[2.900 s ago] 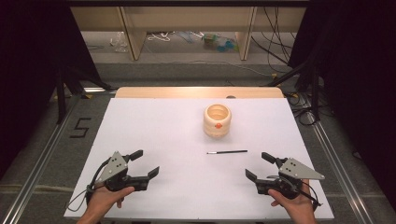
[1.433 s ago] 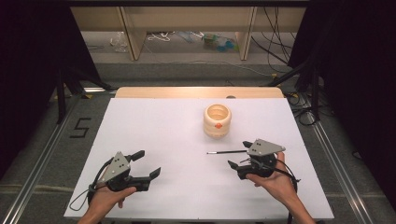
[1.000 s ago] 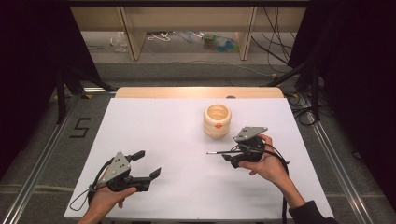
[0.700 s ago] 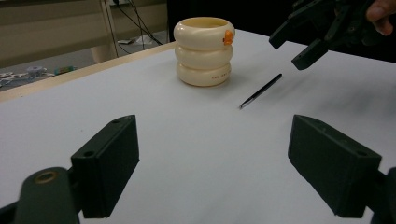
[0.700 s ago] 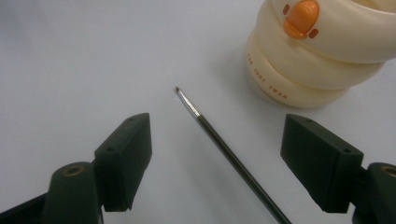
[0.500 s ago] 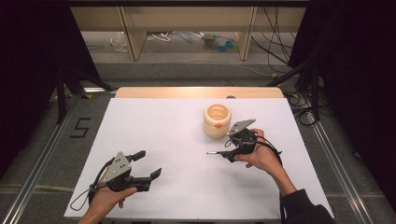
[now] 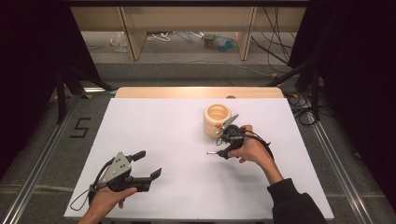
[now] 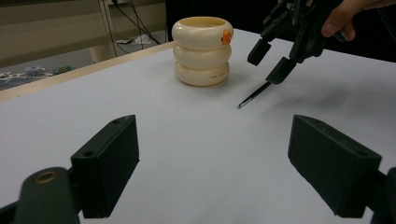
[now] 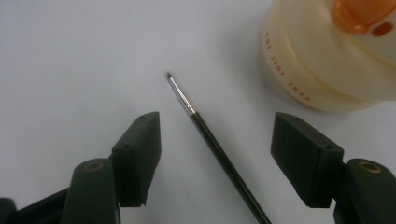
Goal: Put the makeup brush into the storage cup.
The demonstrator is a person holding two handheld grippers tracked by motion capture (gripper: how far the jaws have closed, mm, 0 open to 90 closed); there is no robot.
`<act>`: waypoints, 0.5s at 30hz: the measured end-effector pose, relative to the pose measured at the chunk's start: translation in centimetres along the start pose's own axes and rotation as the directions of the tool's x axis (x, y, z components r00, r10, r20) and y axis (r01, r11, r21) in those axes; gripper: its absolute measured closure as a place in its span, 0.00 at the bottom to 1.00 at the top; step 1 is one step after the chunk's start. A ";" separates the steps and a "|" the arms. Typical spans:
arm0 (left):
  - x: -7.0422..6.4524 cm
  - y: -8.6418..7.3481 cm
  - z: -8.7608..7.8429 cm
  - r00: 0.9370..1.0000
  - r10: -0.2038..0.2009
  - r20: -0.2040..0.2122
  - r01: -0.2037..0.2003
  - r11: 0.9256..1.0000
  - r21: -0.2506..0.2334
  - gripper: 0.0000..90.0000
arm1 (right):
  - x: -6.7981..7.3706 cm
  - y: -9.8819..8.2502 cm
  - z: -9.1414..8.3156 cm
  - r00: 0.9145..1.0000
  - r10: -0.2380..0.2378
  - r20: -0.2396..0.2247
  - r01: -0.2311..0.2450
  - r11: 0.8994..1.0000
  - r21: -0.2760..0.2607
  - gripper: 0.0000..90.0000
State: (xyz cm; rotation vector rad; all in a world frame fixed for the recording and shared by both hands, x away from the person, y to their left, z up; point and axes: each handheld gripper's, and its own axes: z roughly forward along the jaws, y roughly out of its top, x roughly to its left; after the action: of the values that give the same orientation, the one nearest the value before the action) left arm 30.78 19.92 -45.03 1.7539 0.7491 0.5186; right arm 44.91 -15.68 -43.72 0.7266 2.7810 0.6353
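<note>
Though slender, brush (image 9: 205, 133) between claw (image 9: 217, 158) jaws

Even overhead light falls on the white matte worktop (image 7: 163, 140), bright against black, unlit surroundings at both sides. Shadows are soft and faint. In the gripper views the near black jaws are blurred, and the cream ribbed plastic pot (image 9: 336, 56) is slightly overexposed.
</note>
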 end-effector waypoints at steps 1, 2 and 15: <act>0.0 0.0 0.0 1.000 0.000 0.000 0.000 1.000 0.000 0.18 | 0.0 0.0 0.2 1.000 0.006 0.000 -0.006 1.000 0.014 0.39; 0.0 0.0 0.0 1.000 0.000 0.001 0.000 1.000 0.001 0.18 | -0.1 -0.1 0.4 1.000 0.001 0.009 -0.001 1.000 0.021 0.40; -0.1 0.0 0.1 1.000 0.005 0.008 -0.005 1.000 -0.002 0.18 | -0.4 0.3 1.2 1.000 -0.009 -0.018 0.011 0.997 0.079 0.47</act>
State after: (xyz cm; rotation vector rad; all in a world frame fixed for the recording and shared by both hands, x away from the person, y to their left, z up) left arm 30.78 19.79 -45.02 1.7552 0.7383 0.5158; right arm 45.74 -15.19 -44.58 0.7251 2.8382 0.5346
